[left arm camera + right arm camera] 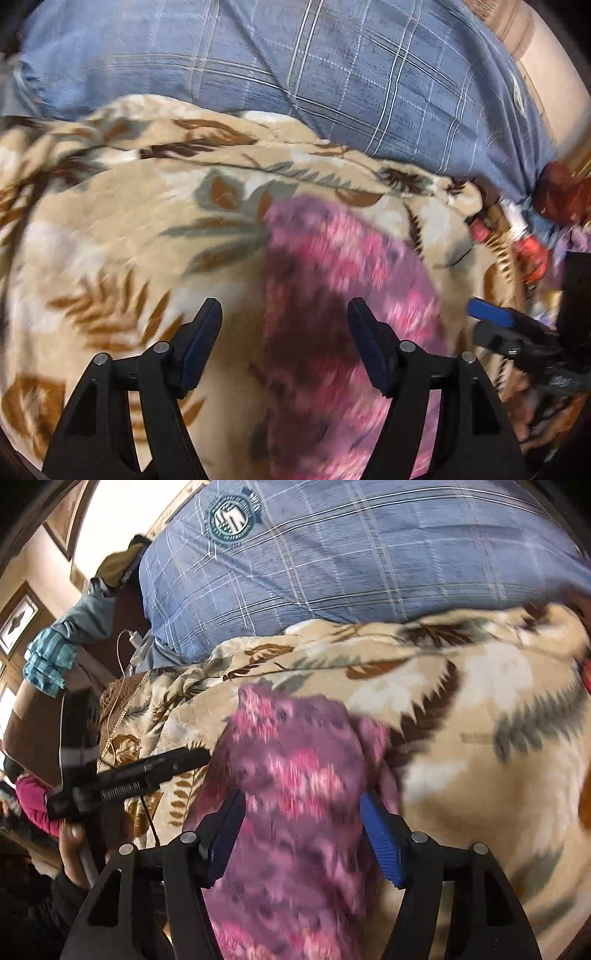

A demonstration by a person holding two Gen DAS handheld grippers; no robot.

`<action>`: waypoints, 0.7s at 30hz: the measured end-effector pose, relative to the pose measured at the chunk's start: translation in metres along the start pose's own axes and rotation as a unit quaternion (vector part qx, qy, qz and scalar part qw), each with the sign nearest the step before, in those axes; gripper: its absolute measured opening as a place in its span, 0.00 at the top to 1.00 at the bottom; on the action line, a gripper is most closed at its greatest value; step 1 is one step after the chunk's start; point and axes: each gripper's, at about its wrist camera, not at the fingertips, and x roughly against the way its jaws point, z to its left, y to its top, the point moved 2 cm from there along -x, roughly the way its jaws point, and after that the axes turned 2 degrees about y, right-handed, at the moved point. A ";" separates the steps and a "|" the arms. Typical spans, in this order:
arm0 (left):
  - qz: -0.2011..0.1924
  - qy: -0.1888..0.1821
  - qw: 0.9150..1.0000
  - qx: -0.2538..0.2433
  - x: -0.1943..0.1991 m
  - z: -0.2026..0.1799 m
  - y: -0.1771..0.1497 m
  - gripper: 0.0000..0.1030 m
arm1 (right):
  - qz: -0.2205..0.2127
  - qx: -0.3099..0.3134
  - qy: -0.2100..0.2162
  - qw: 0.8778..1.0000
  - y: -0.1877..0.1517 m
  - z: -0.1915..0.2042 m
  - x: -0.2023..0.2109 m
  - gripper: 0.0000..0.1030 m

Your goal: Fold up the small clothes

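A small pink and purple patterned garment (343,295) lies on a beige leaf-print blanket (110,229). My left gripper (284,314) is open just above the garment's left part, holding nothing. In the right wrist view the same garment (295,775) runs between the fingers of my right gripper (303,805), which is open and not clamped on it. The right gripper also shows at the right edge of the left wrist view (491,314). The left gripper shows at the left of the right wrist view (177,760). Both views are blurred by motion.
A blue plaid pillow (332,74) lies behind the blanket, also in the right wrist view (351,561). Red and orange items (532,251) sit at the right. A white charger cable (122,653) and folded teal clothes (48,661) lie at the left.
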 end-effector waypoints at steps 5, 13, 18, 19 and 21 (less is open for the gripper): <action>0.023 -0.063 0.998 0.013 -0.038 0.005 0.021 0.32 | 0.024 -0.044 0.040 0.998 0.036 -0.028 -0.050 0.61; 0.021 -0.110 0.991 0.067 -0.054 0.013 0.019 0.56 | 0.017 -0.074 0.088 0.993 0.027 -0.047 -0.064 0.95; -0.006 -0.102 0.993 0.062 -0.048 0.017 0.017 0.95 | 0.009 -0.059 0.077 0.995 0.028 -0.042 -0.054 0.96; -0.013 -0.108 0.992 0.063 -0.043 0.017 0.017 0.97 | 0.003 -0.057 0.077 0.995 0.030 -0.040 -0.050 0.96; -0.033 -0.115 0.991 0.058 -0.034 0.015 0.020 0.98 | -0.010 -0.054 0.079 0.995 0.033 -0.037 -0.038 0.96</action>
